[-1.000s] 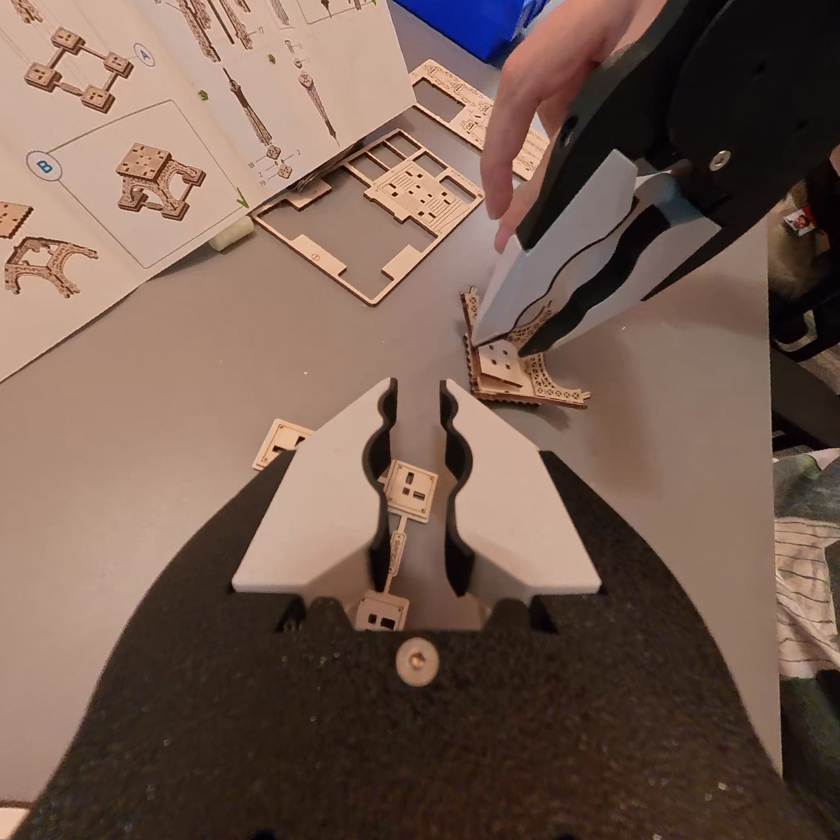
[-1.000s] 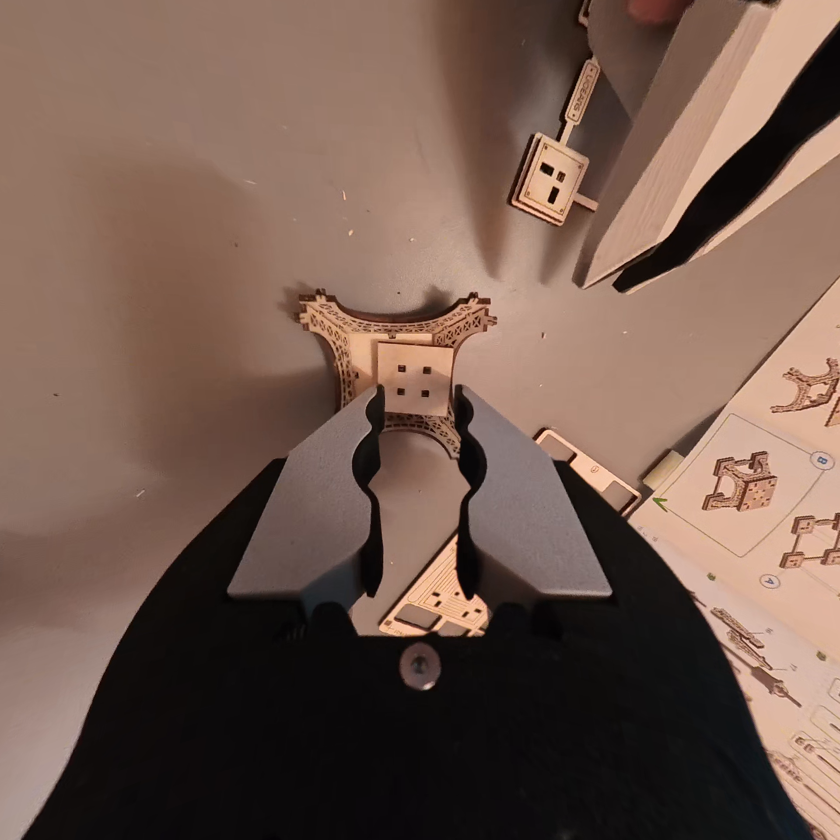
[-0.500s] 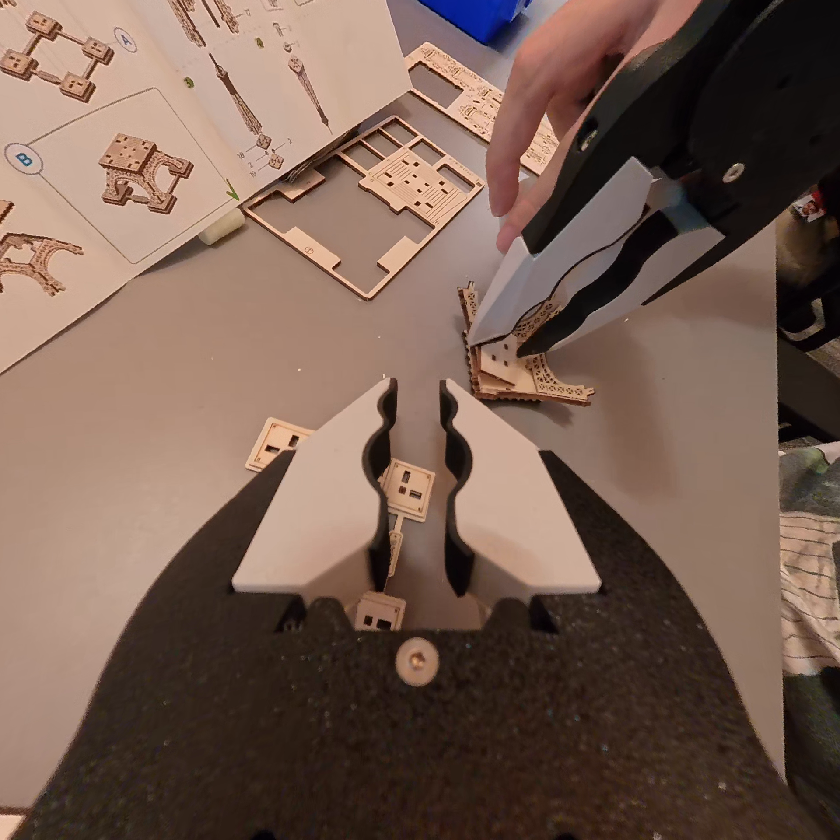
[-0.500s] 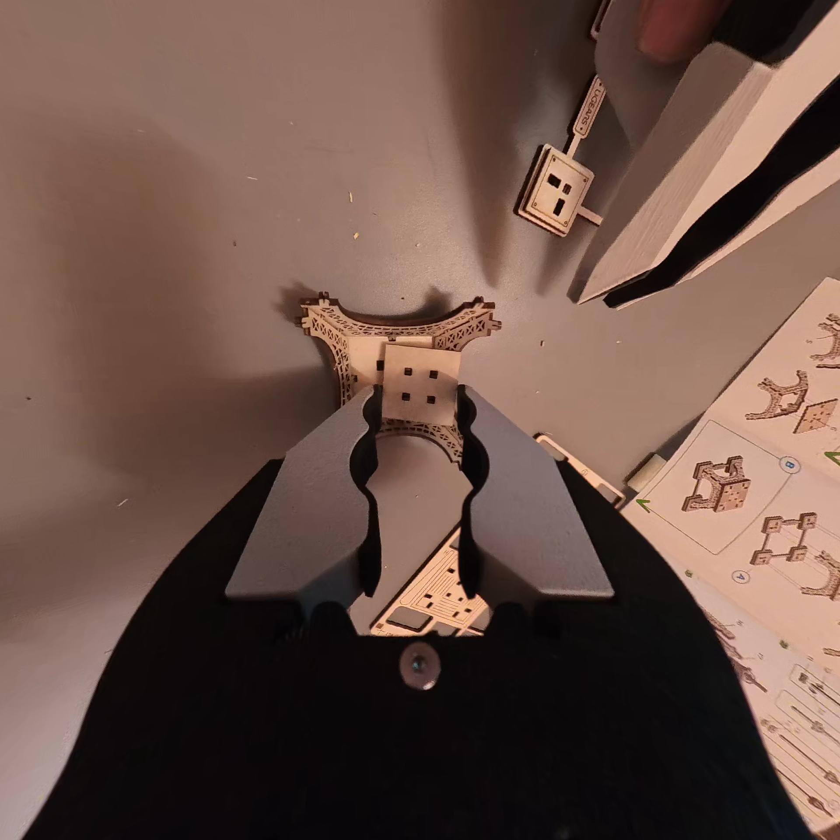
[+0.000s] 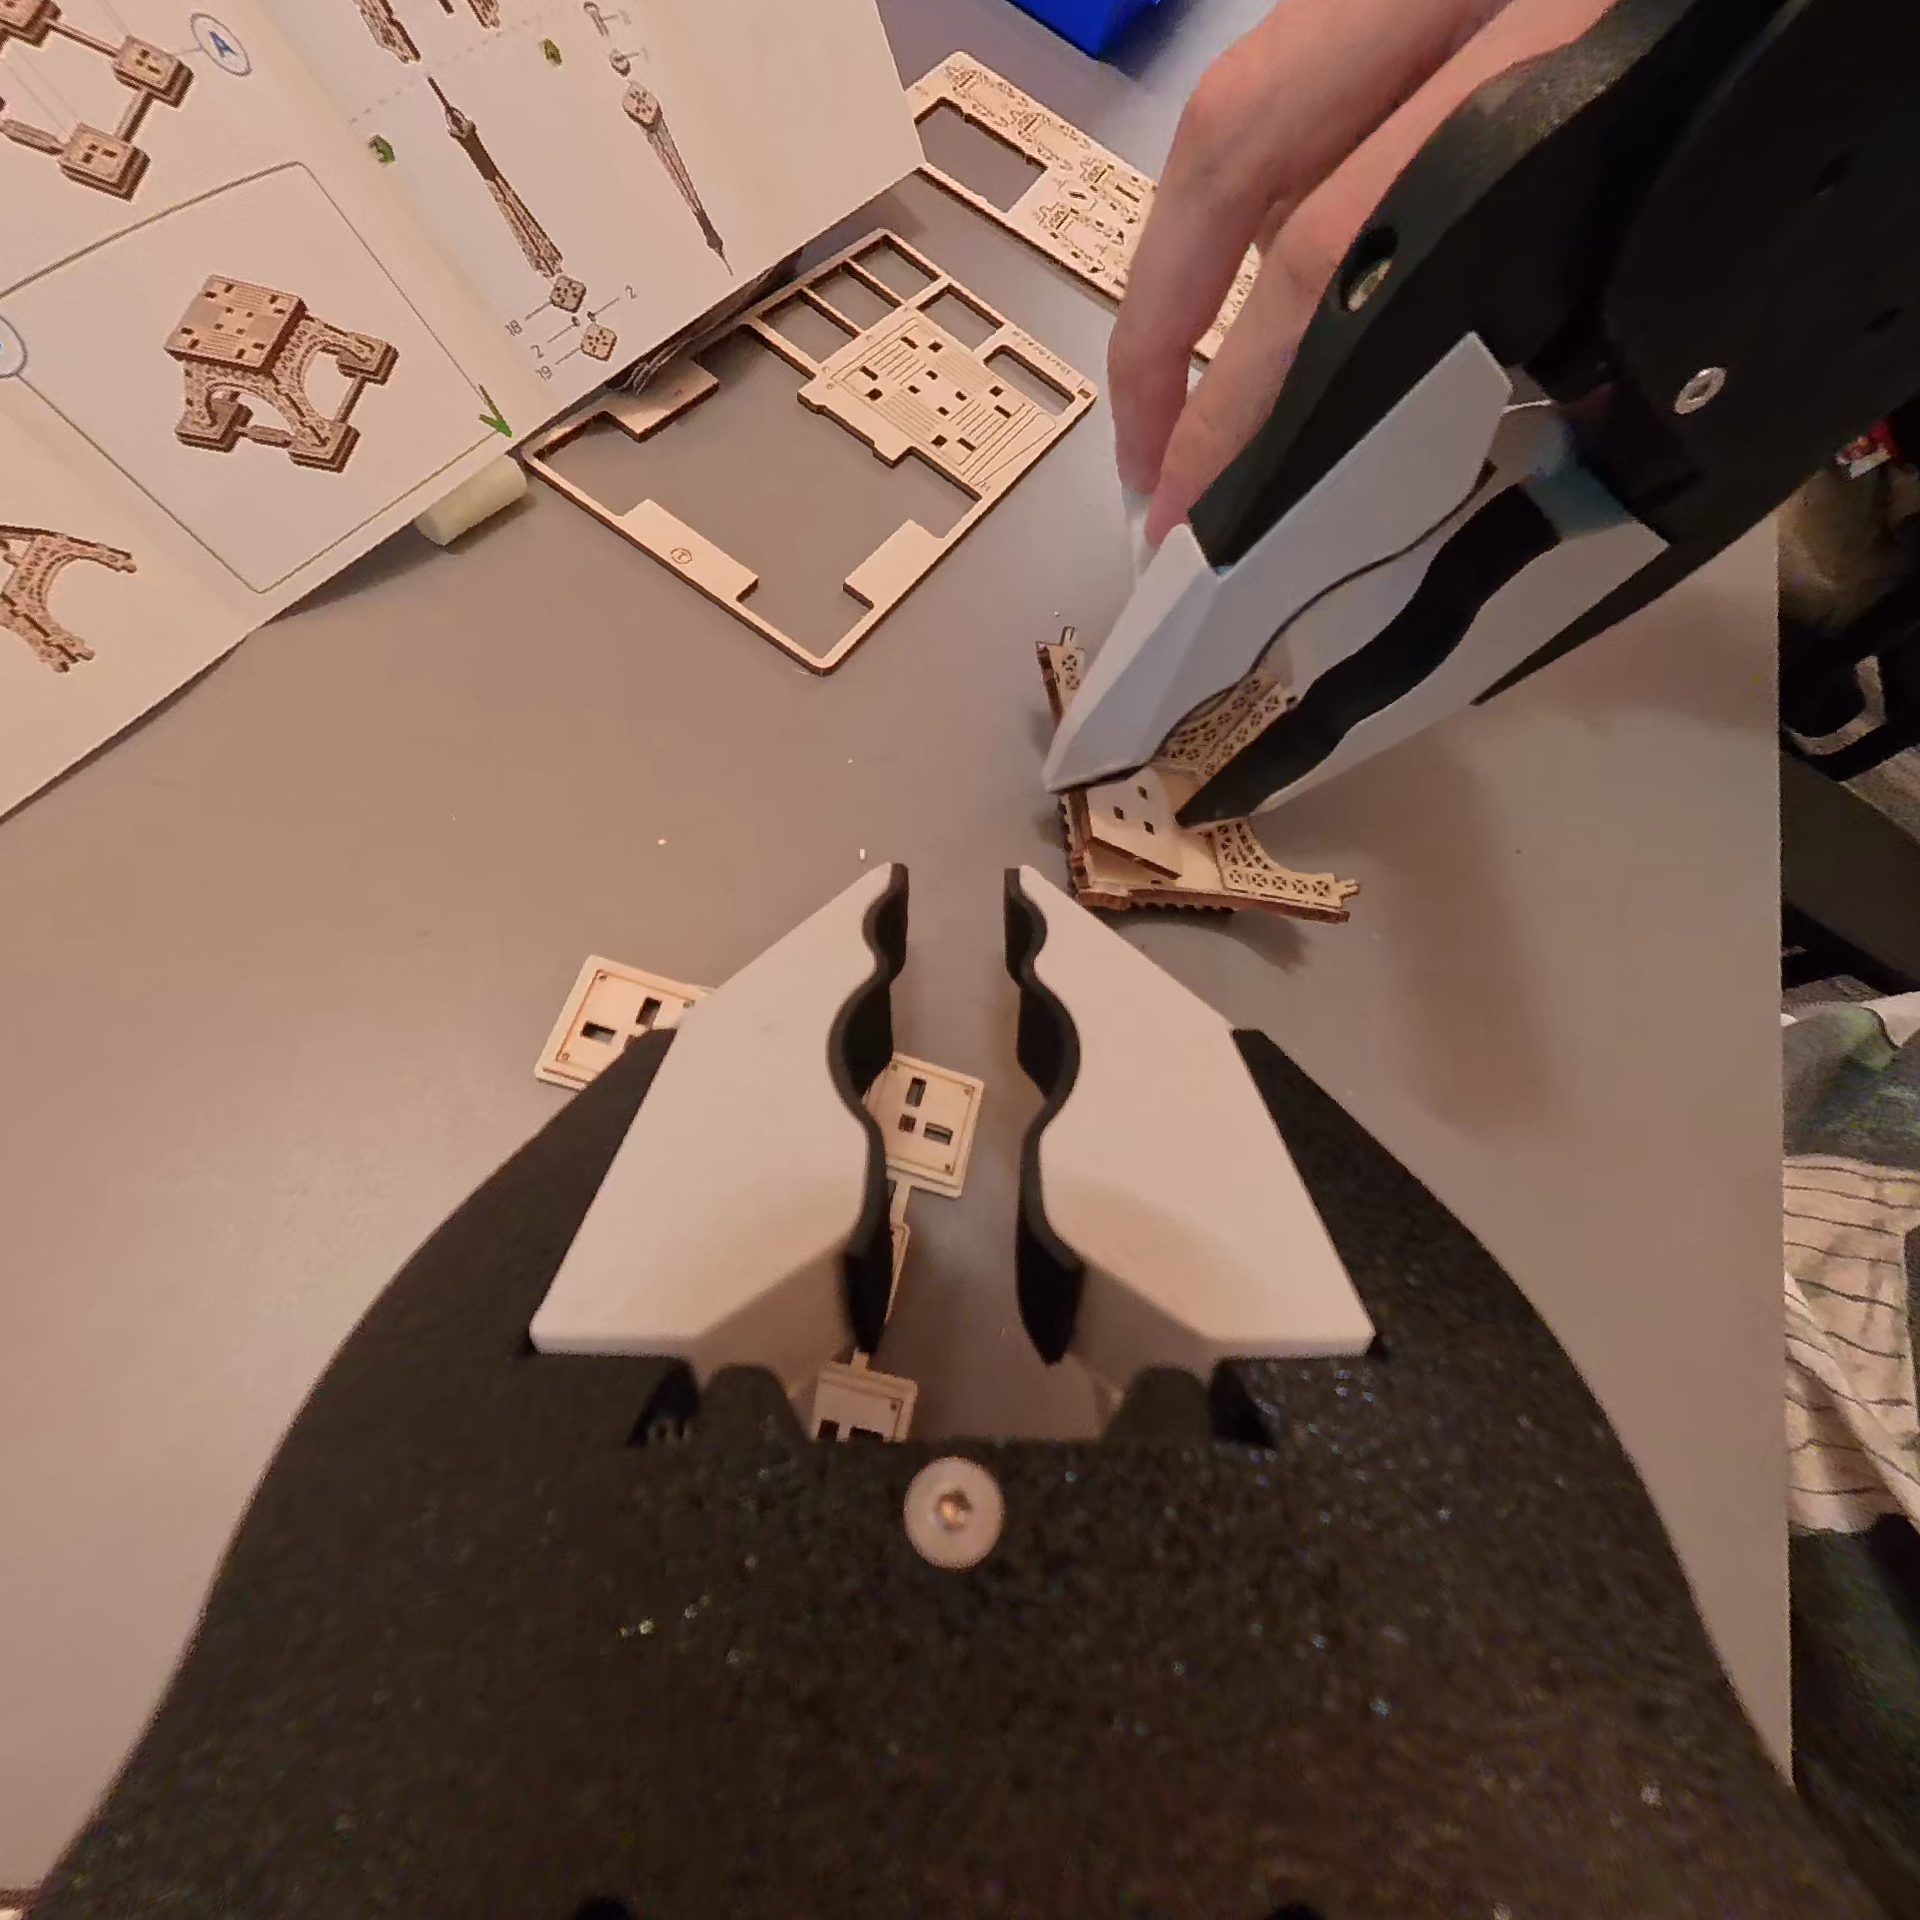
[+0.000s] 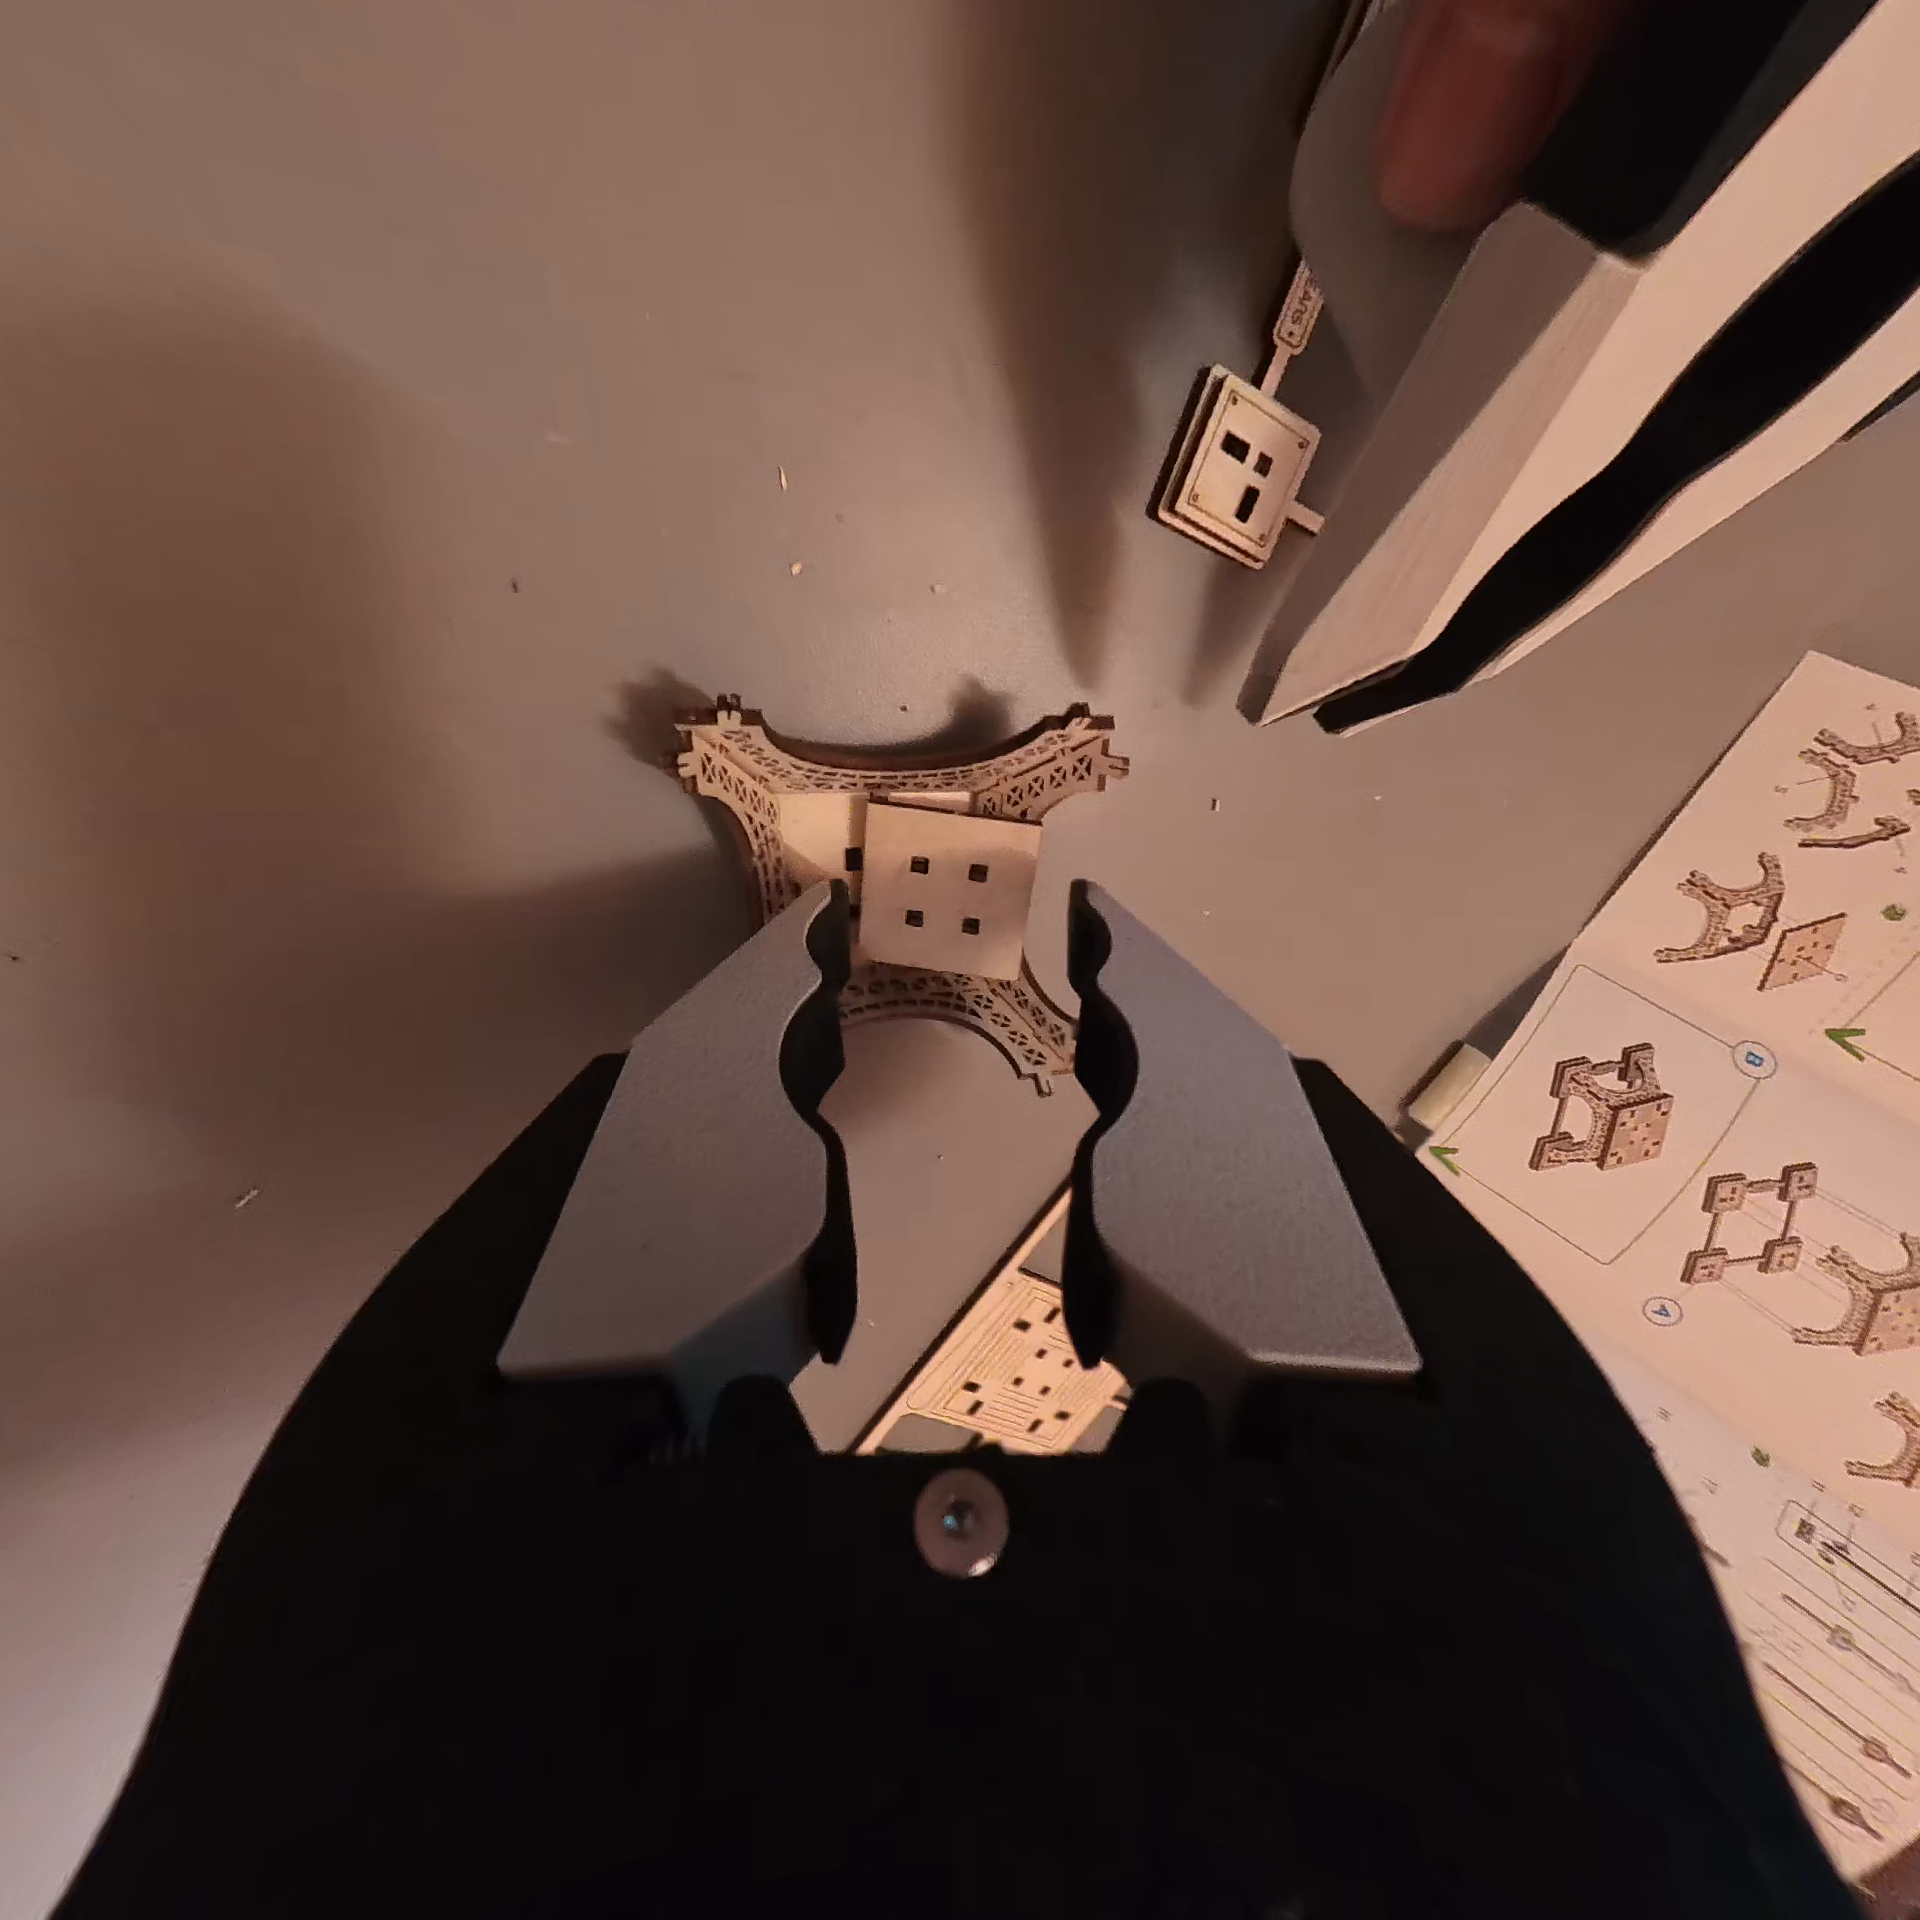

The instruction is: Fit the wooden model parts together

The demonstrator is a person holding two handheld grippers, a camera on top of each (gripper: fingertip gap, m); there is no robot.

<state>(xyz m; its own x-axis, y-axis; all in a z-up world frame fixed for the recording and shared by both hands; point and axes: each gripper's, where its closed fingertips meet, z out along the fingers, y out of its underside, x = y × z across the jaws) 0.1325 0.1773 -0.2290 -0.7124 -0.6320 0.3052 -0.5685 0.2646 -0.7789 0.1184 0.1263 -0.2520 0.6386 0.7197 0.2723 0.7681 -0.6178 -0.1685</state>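
- Wooden model parts: a lattice-cut tower-base assembly (image 6: 894, 821) lies on the grey tabletop (image 5: 520, 790), with a square plate (image 6: 951, 899) bearing four small holes resting tilted on its middle, not seated flat.
- Right claw (image 6: 951, 904): released, its fingers standing either side of the square plate; whether they touch its edges cannot be told. In the left wrist view the same claw (image 5: 1127, 795) comes down steeply onto the assembly, held by a hand (image 5: 1247, 249).
- Left claw (image 5: 954, 904): released and empty, hovering above a small square foot piece (image 5: 925, 1127) joined by a thin strip to a second one (image 5: 862, 1403); another foot piece (image 5: 613, 1023) lies just beside its left finger.
- Surroundings: an instruction sheet (image 5: 260, 343) at upper left, a punched-out plywood frame (image 5: 810, 447) beside it, and a second frame (image 5: 1039, 156) farther back.
- Handling, judged: the parts are thin laser-cut plywood, light and stiff, yet brittle at the lattice arches and tabs. The plate is best gripped by two opposite plain edges, gently; the arches should not be squeezed.
- Step, judged: seating the plate on the base, at an early stage, as the foot pieces are still loose.
- Risk, judged: a skewed press may snap a tab or skid the light base across the smooth tabletop.
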